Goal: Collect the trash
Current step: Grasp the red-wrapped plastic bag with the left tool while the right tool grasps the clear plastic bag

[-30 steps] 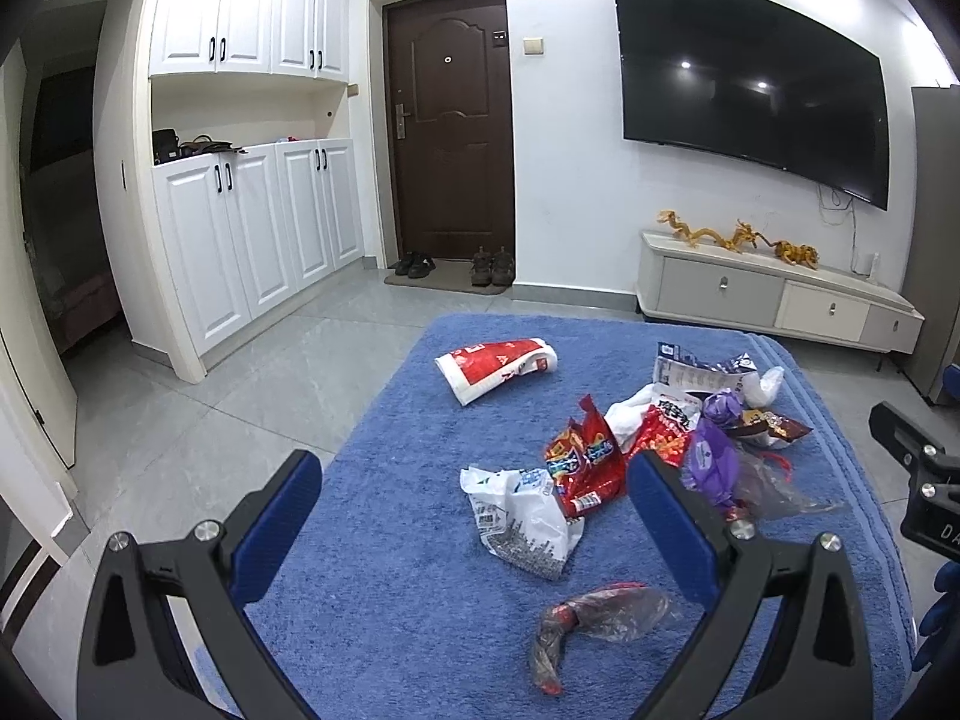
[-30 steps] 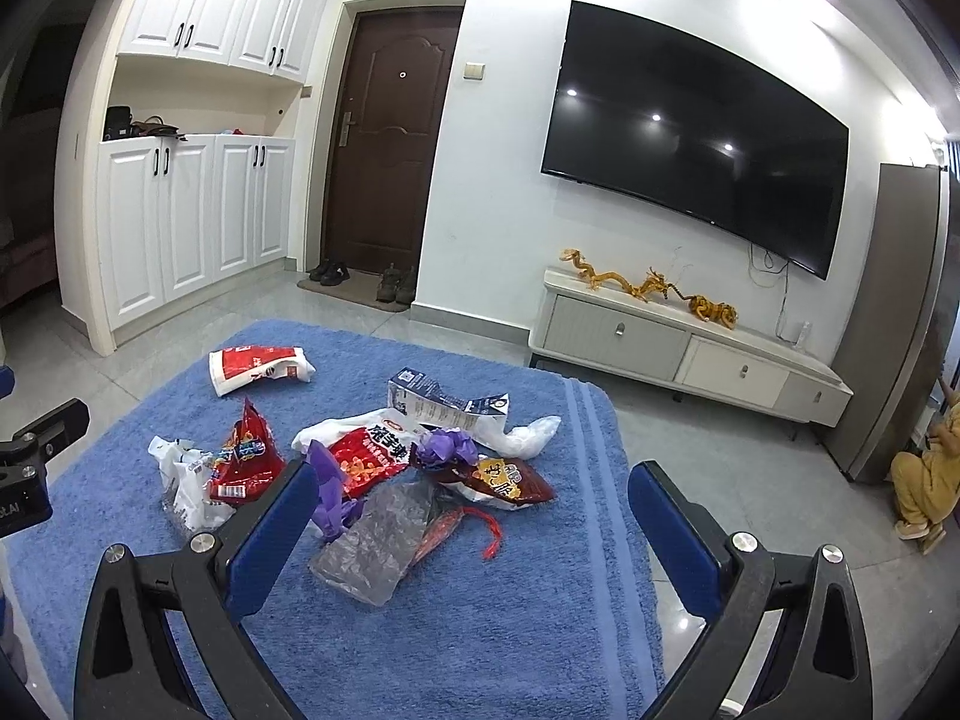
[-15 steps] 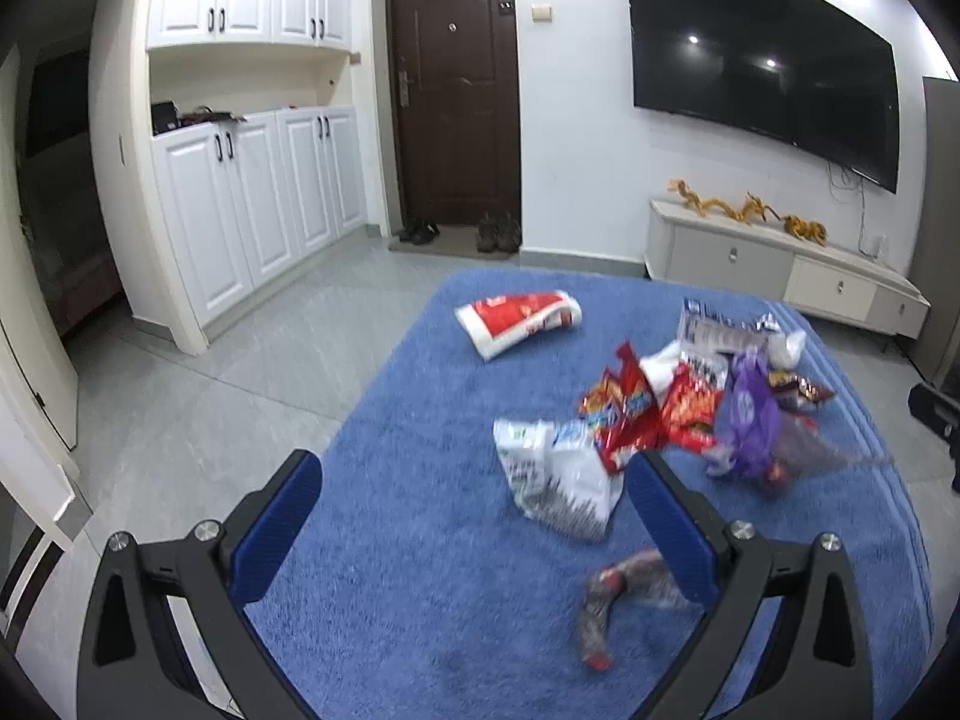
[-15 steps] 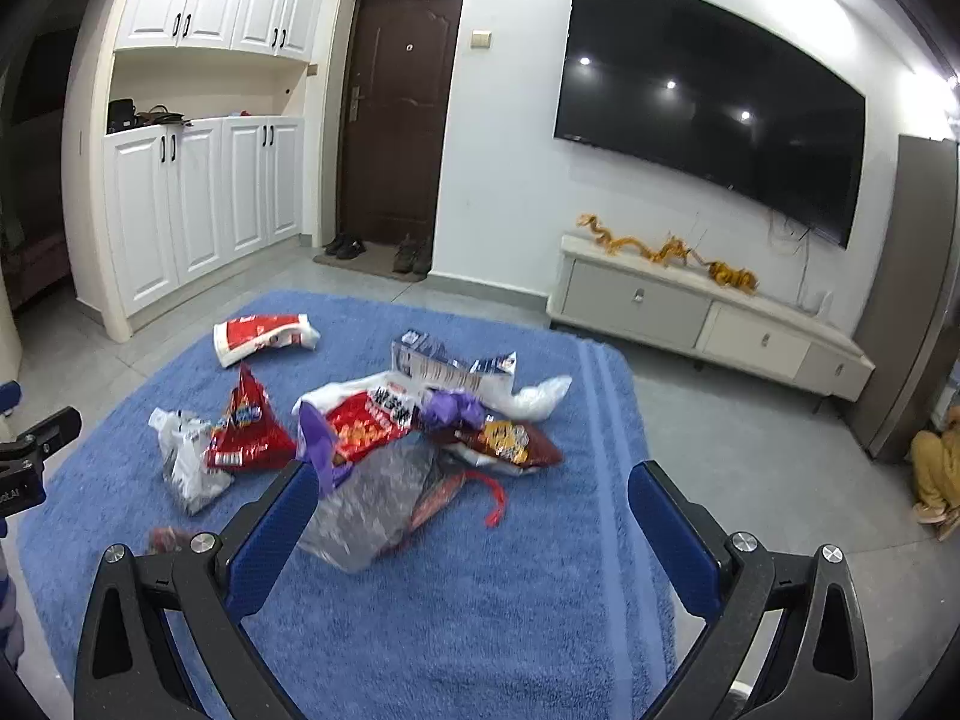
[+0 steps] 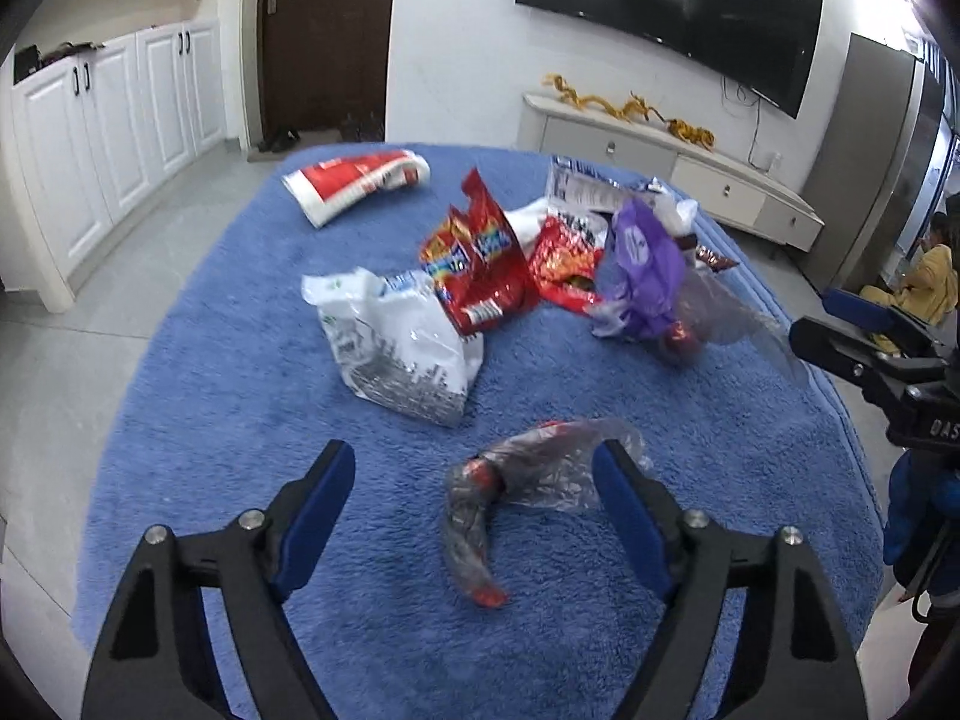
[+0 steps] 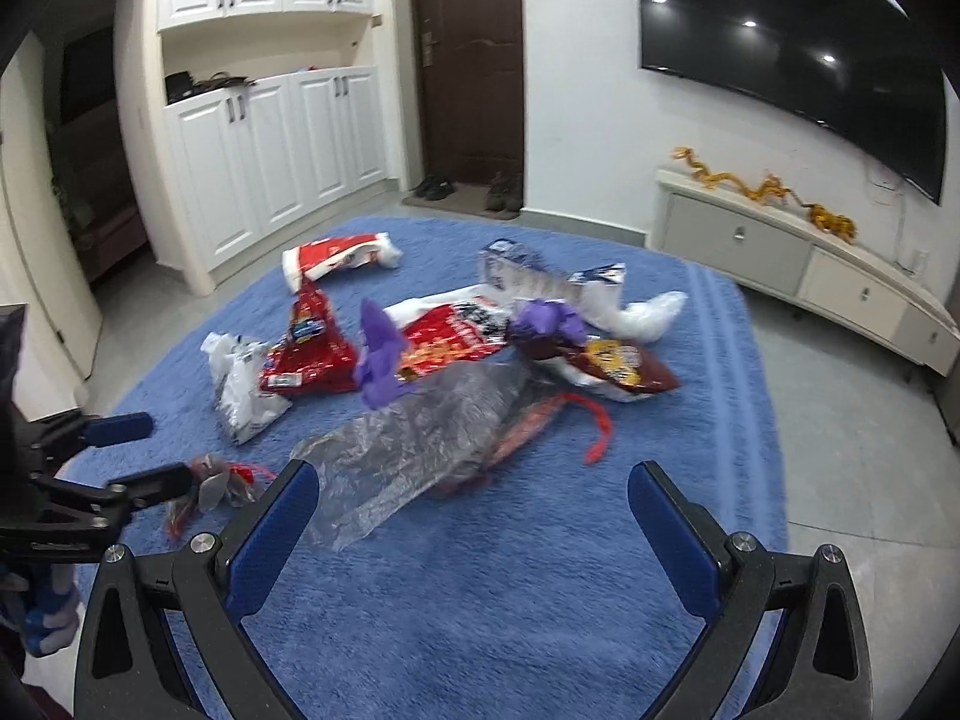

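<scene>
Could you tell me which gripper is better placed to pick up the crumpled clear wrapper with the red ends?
Left. The left gripper is open with the clear wrapper lying between its fingers; the right gripper faces a larger clear plastic bag instead.

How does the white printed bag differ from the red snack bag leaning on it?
The white printed bag lies flat and crumpled; the red snack bag stands up, peaked. White carries a grey speckled print; red is glossy with bright logos. Red's lower edge overlaps white. Both sit on the blue rug, untouched by either claw.
</scene>
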The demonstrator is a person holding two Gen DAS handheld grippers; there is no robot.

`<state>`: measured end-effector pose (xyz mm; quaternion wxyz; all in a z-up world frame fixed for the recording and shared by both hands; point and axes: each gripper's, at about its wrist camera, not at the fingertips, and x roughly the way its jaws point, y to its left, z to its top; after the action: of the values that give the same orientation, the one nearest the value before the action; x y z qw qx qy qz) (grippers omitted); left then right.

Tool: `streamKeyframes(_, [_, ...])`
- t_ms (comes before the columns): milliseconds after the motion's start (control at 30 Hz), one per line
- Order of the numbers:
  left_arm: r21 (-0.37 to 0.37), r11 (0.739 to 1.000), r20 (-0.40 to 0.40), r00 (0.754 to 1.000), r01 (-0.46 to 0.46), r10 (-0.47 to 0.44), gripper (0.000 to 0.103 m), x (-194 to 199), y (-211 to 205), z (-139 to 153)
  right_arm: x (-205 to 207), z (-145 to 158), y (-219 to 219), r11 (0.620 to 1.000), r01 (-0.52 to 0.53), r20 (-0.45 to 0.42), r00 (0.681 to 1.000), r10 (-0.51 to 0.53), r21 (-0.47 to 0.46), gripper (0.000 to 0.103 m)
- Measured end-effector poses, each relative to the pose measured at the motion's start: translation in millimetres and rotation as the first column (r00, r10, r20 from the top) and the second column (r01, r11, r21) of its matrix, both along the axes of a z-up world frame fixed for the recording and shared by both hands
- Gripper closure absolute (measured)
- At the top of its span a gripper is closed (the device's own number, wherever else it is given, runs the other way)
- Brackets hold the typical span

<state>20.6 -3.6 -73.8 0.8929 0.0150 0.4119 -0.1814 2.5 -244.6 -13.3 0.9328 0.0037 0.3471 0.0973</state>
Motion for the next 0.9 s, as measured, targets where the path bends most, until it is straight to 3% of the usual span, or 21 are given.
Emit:
streamKeyframes(233, [0.0, 1.0, -0.053, 0.998, 0.019, -0.019, 0.03, 10.4, -3.0, -14.2, 3.3, -8.0, 20.8, 0.992, -0.125, -0.004, 0.992, 0.125, 0.013, 0.0])
streamKeyframes(400, [0.003, 1.0, -0.071, 0.997, 0.023, -0.023, 0.037, 17.0, -1.5, -24.2, 2.8, -22.7, 13.2, 0.994, -0.112, -0.053, 0.992, 0.112, 0.01, 0.002])
streamKeyframes(467, [-0.002, 1.0, -0.087, 0.996, 0.03, -0.03, 0.044, 20.3, -2.9, -30.4, 8.6, -29.3, 11.2, 0.995, -0.102, -0.078, 0.992, 0.102, 0.0, 0.011])
streamKeyframes(533, [0.003, 1.0, -0.081, 0.996, 0.031, -0.03, 0.045, 21.3, -5.0, -32.7, 16.8, -36.5, 12.5, 0.994, -0.113, -0.097, 0.989, 0.111, -0.012, 0.025])
streamKeyframes(633, [-0.003, 0.999, -0.079, 0.996, 0.039, -0.039, 0.052, 20.9, -5.0, -31.5, 31.4, -45.8, 19.9, 0.989, -0.139, -0.112, 0.985, 0.133, -0.046, 0.036])
streamKeyframes(700, [-0.002, 0.999, -0.079, 0.996, 0.039, -0.039, 0.061, 22.4, -5.6, -31.3, 41.2, -49.9, 23.9, 0.986, -0.152, -0.112, 0.983, 0.144, -0.066, 0.042])
streamKeyframes(800, [-0.011, 0.999, -0.087, 0.996, 0.037, -0.038, 0.071, 23.7, -5.1, -30.3, 55.7, -59.4, 26.5, 0.982, -0.17, -0.141, 0.977, 0.157, -0.082, 0.062])
streamKeyframes(900, [-0.014, 0.999, -0.086, 0.996, 0.038, -0.039, 0.078, 20.5, -4.6, -27.7, 57.2, -62.6, 25.4, 0.978, -0.191, -0.171, 0.97, 0.176, -0.078, 0.07])
